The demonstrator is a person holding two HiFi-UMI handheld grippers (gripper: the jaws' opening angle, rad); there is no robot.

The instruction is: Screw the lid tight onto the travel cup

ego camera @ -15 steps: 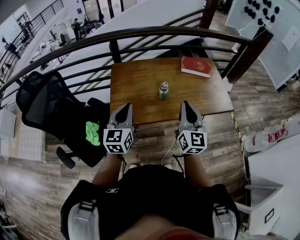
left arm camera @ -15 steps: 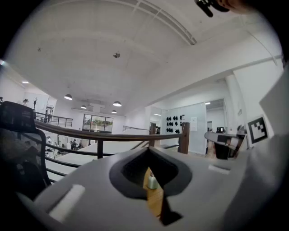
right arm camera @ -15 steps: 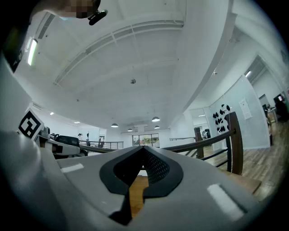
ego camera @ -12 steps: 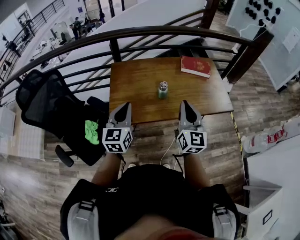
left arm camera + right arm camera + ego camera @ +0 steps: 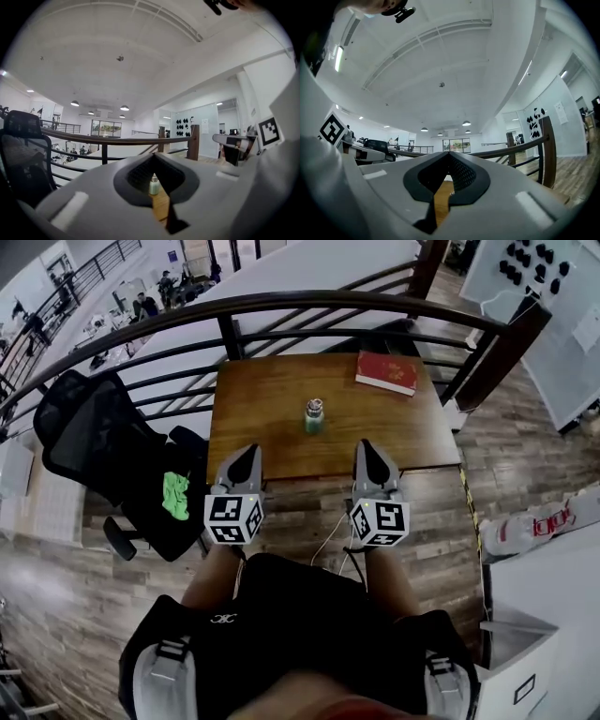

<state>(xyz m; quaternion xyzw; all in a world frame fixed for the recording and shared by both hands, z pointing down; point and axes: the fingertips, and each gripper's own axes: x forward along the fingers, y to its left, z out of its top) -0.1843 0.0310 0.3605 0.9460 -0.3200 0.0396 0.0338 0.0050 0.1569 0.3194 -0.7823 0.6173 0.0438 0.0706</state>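
Travel cup [image 5: 314, 415] stands upright in the middle of the table [image 5: 262, 399], and barely anything has shifted: left gripper [image 5: 249, 452] and right gripper [image 5: 367, 447] still hover at the near edge, jaws pressed together and empty, so tightening hasn't started.

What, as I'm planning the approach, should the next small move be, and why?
Probably ease the left hand-held gripper forward and open it toward the travel cup: it is shut and empty at the table's near edge, while the cup stands upright mid-table, untouched, straight ahead in the left gripper view.
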